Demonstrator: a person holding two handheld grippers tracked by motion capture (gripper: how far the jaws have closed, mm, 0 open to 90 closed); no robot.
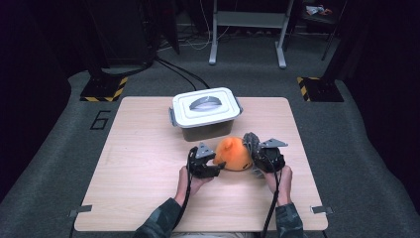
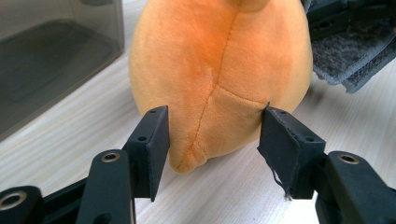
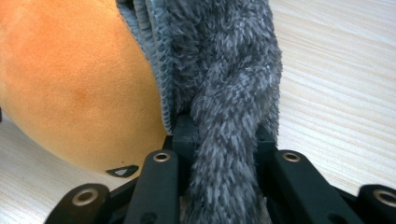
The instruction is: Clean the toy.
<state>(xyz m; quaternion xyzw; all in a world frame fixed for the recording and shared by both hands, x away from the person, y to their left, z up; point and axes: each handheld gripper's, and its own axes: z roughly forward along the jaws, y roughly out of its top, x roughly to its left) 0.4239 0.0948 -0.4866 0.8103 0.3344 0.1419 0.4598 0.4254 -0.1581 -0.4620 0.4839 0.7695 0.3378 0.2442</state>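
Orange plush toy [image 1: 234, 154] sat on the table [image 1: 143, 163], just below centre of the high view, right in front of a lidded grey storage box [image 1: 206, 113]. Left hand-held gripper [image 1: 214, 166] was at the toy's left side; in the left gripper view its jaws stood wide apart, straddling the toy's [image 2: 219, 74] lower end, right pad [image 2: 280, 140] touching the plush, left pad just beside it, not clamped. Right hand-held gripper [image 1: 256, 154] was at the toy's right side, jaws pinched tight on a fuzzy grey cloth [image 3: 229, 102] that lay against the orange plush [image 3: 79, 88]. Cloth [image 1: 250, 140] showed dark grey between toy and gripper.
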